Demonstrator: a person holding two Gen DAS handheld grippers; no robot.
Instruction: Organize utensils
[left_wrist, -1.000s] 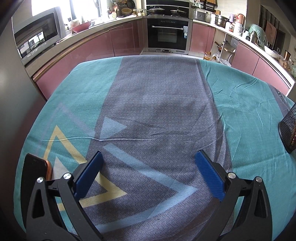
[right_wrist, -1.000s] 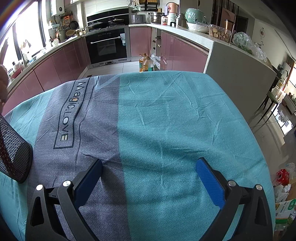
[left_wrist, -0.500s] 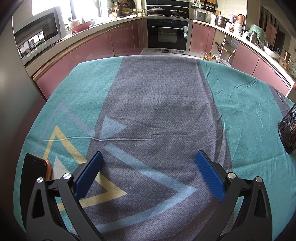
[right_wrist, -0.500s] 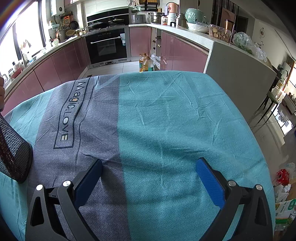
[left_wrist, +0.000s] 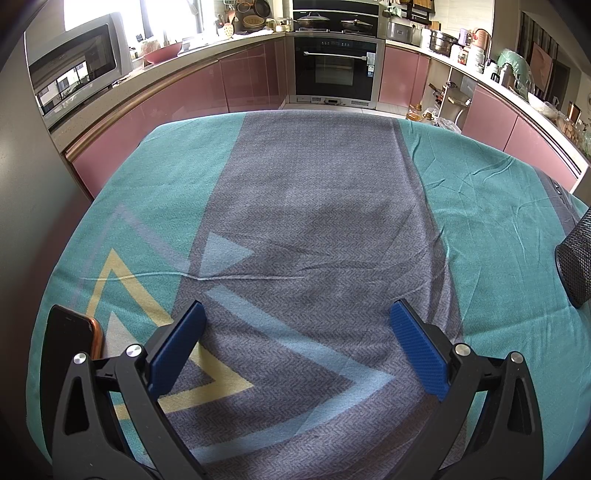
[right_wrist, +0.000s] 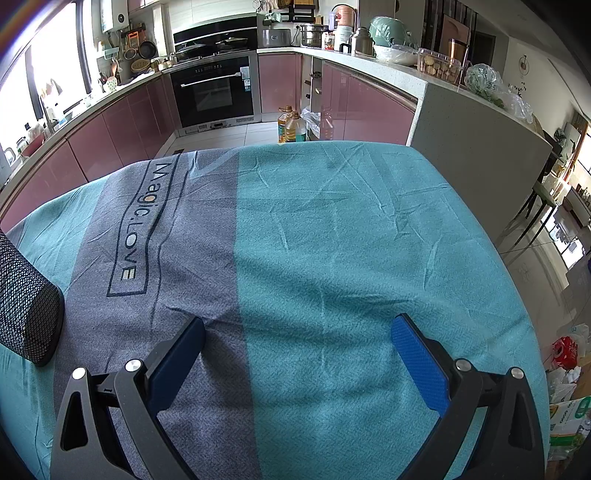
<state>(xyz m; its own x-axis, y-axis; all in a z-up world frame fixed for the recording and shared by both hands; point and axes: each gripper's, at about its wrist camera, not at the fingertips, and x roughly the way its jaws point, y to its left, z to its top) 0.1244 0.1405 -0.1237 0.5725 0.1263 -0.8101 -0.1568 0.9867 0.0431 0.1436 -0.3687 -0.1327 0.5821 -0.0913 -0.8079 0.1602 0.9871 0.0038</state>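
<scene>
"Magic.LOVE" printed inside dark outlined box on tablecloth (right_wrist: 332, 258) grey stripe.

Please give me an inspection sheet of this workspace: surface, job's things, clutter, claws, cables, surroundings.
Surface: table under a teal and grey cloth, lightly wrinkled.
Job's things: black mesh holder at the cloth's edge; no utensils seen.
Clutter: dark phone by the left claw.
Claws: left claw and right claw both open, holding nothing.
Cables: nothing seen.
Surroundings: kitchen with pink cabinets, built-in oven, oil bottles on the floor.
</scene>
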